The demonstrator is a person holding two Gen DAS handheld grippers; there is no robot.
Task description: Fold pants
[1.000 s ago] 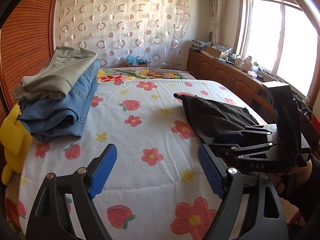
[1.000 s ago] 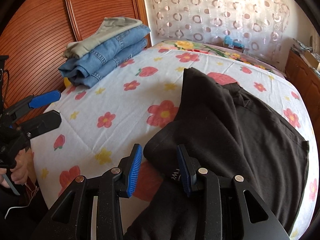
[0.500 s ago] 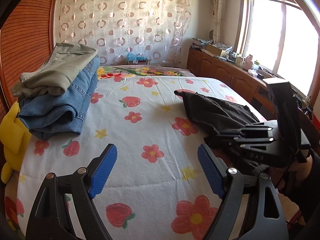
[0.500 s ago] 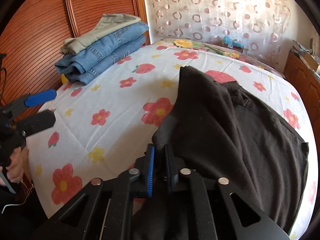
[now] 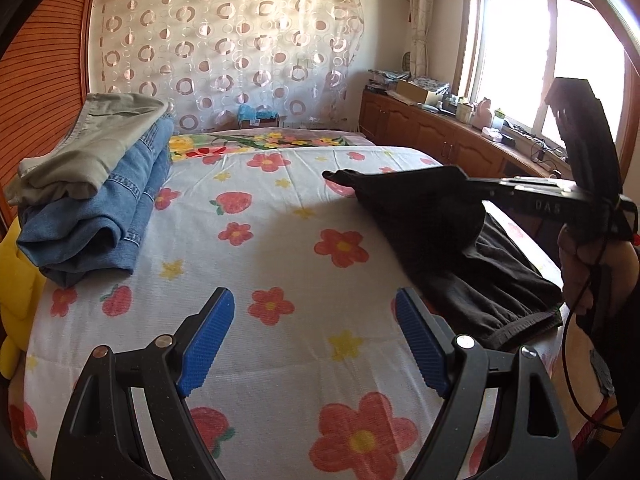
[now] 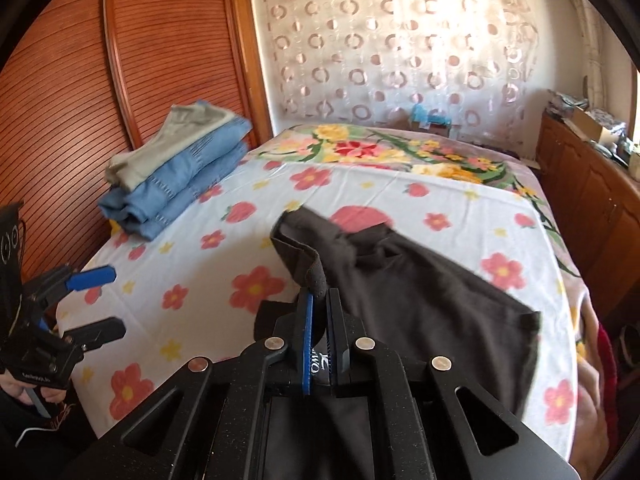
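Black pants [image 6: 420, 300] lie on the right half of the flowered bed sheet [image 6: 248, 264]. My right gripper [image 6: 319, 300] is shut on their waistband edge and holds it lifted off the bed, so the cloth drapes down from the pads. In the left wrist view the same pants [image 5: 452, 248] hang from the right gripper [image 5: 466, 184] at the right. My left gripper [image 5: 316, 340] hovers open over the bed's near edge with nothing between its blue pads [image 5: 208, 336]; it also shows at the left of the right wrist view as the left gripper [image 6: 94, 300].
A stack of folded jeans [image 5: 100, 208] topped by folded khaki pants [image 5: 92, 148] sits at the bed's far left, by a wooden panel wall [image 6: 80, 92]. A yellow cushion [image 5: 16, 292] lies beside it. Wooden cabinets [image 5: 452, 144] run along the right under the window.
My right gripper closed on the black pants' waistband and lifted it up off the bed, pulling the cloth with it. The left gripper stayed open in place.
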